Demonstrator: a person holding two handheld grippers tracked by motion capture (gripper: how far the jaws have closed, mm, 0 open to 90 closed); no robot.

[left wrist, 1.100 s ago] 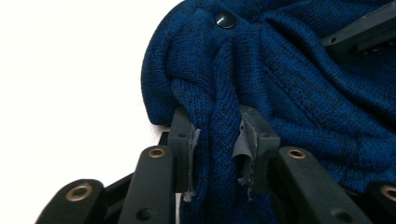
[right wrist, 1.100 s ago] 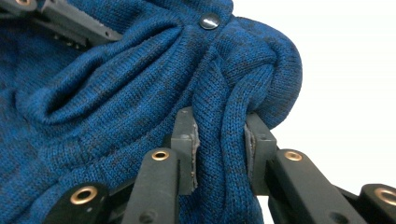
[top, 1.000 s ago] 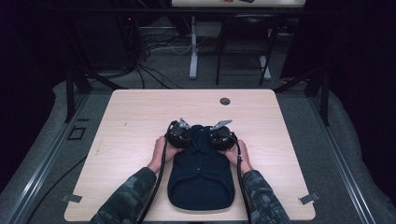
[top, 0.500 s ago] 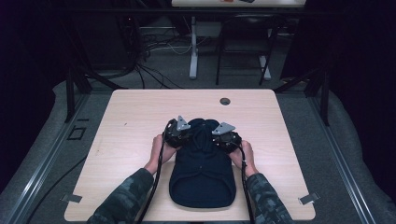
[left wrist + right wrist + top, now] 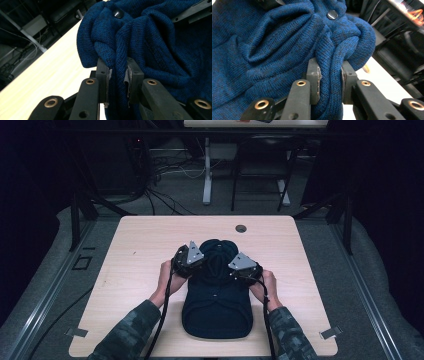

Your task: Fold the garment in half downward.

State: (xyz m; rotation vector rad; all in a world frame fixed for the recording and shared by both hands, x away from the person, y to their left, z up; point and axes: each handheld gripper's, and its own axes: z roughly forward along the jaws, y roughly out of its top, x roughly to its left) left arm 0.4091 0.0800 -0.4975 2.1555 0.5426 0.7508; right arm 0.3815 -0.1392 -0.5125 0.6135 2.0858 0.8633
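Note:
A dark blue knitted garment with round buttons lies on the light wooden table, its far end bunched between the two grippers. My left gripper is shut on a thick fold of the knit at the garment's left side. My right gripper is shut on a fold of the same garment at its right side. A dark button sits above the left jaws, and another button above the right jaws. Both hands hold the grippers close together near the table's middle.
A round cable hole sits near the table's far edge. Bare tabletop lies left and right of the garment. Beyond the table are desk legs, cables on the floor and dark frames. Grey carpet surrounds the table.
Both grippers have moved away from me toward the far edge, carrying the garment's upper end with them; that end now rises bunched between them, and the grippers stand a little farther apart.

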